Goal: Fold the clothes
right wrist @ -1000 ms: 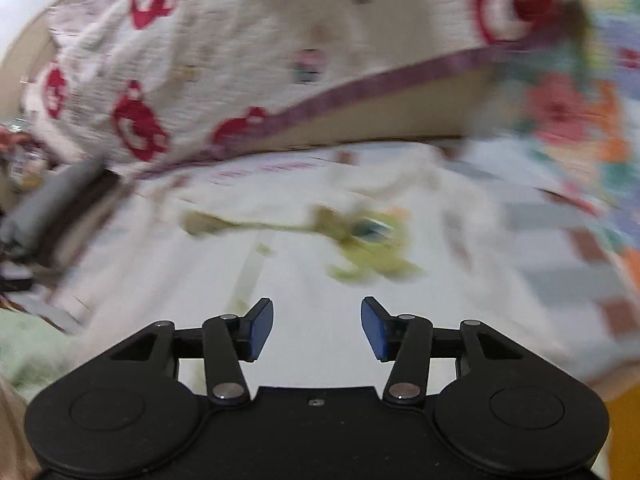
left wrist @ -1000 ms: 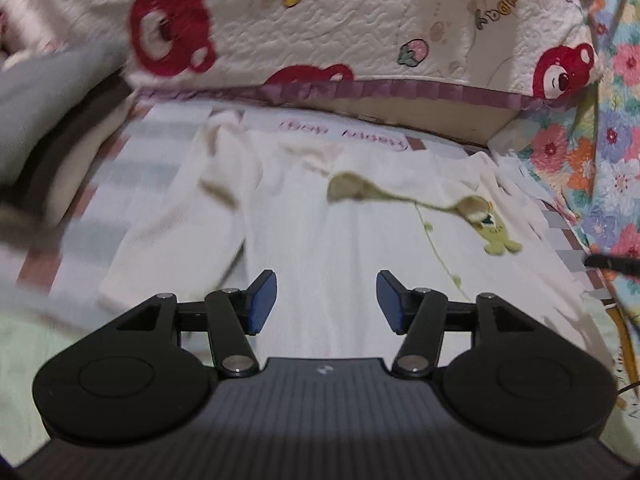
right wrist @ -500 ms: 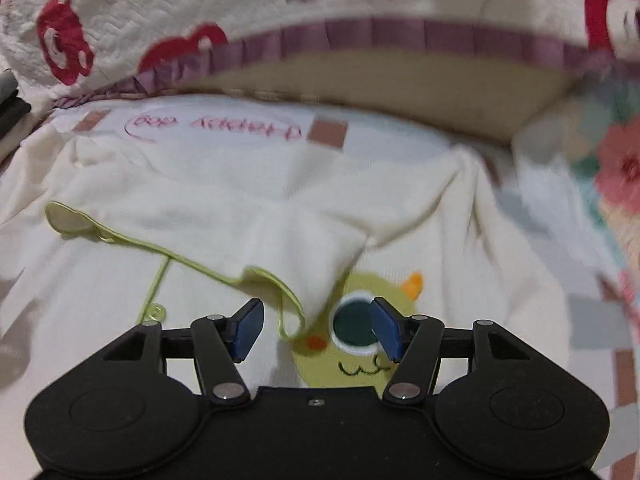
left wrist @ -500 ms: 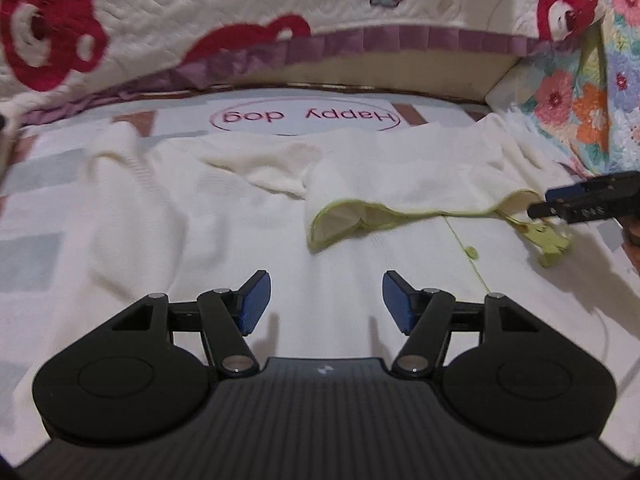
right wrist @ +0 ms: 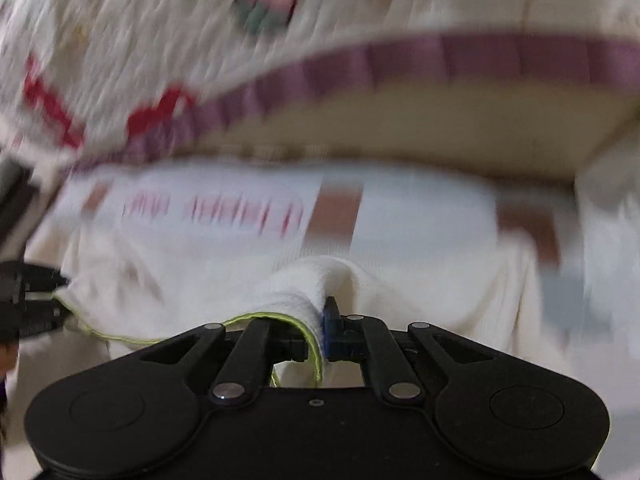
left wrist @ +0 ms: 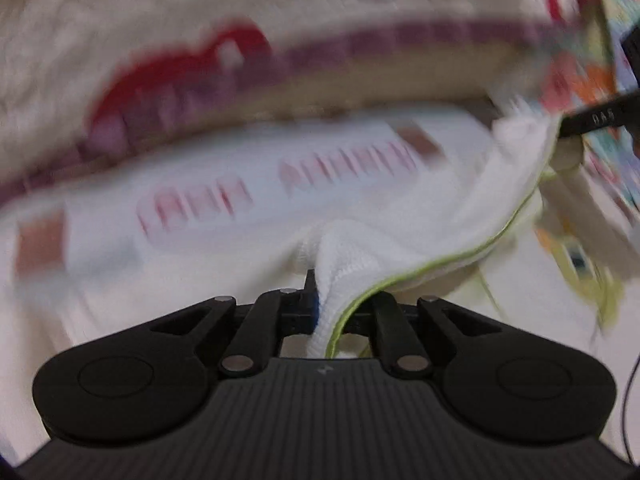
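Note:
A cream knit garment (left wrist: 440, 216) with a lime-green trimmed edge lies on the bed and is lifted along that edge. My left gripper (left wrist: 320, 300) is shut on a bunched fold of it, cloth covering the pads. My right gripper (right wrist: 324, 324) is shut on another part of the same green-trimmed edge (right wrist: 296, 304). The green edge hangs taut between them. In the left wrist view the right gripper (left wrist: 600, 120) shows at the far right; in the right wrist view the left gripper (right wrist: 28, 304) shows at the far left. Both views are motion-blurred.
A checked sheet with red lettering (left wrist: 280, 184) covers the bed under the garment. Behind it rises a quilted bumper with red bears and purple trim (right wrist: 440, 56). A floral cloth (left wrist: 580, 76) is at the right. A green cartoon patch (left wrist: 576, 264) shows on the garment.
Both grippers moved forward and shut on the garment's green-trimmed neckline, which was lying flat before. The edge is now raised off the bed between them.

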Demonstrator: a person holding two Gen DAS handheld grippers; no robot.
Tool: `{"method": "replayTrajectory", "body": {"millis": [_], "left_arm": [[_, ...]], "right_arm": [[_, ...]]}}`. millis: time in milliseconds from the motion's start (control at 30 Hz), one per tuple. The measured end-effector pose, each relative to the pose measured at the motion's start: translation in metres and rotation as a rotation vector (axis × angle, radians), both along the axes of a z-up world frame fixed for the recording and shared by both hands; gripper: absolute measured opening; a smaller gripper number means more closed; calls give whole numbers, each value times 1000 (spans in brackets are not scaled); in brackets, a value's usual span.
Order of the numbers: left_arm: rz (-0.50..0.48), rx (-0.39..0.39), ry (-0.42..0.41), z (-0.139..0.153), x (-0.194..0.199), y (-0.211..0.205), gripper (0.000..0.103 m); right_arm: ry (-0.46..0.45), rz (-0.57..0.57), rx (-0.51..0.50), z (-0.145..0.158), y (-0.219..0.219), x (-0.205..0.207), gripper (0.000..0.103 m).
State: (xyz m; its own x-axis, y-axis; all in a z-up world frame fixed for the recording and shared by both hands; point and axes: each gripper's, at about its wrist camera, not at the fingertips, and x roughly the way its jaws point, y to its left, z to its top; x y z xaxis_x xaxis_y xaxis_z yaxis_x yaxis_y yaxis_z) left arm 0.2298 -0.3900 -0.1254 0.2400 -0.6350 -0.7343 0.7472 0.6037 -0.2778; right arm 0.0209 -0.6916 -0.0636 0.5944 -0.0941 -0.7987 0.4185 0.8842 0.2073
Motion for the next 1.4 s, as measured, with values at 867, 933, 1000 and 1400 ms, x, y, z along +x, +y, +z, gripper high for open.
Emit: {"method": "replayTrajectory", "body": {"millis": [867, 933, 1000, 1400], "left_arm": [[171, -130, 1, -24, 79, -37, 44], [189, -122, 24, -28, 81, -36, 44], [197, -159, 54, -27, 80, -29, 44], [219, -141, 180, -24, 111, -23, 53]], "right_arm": [[-162, -265, 187, -43, -59, 114, 28], [-201, -255, 216, -46, -56, 114, 32], [-242, -224, 226, -45, -52, 108, 37], [-209, -202, 237, -75, -56, 82, 53]]}}
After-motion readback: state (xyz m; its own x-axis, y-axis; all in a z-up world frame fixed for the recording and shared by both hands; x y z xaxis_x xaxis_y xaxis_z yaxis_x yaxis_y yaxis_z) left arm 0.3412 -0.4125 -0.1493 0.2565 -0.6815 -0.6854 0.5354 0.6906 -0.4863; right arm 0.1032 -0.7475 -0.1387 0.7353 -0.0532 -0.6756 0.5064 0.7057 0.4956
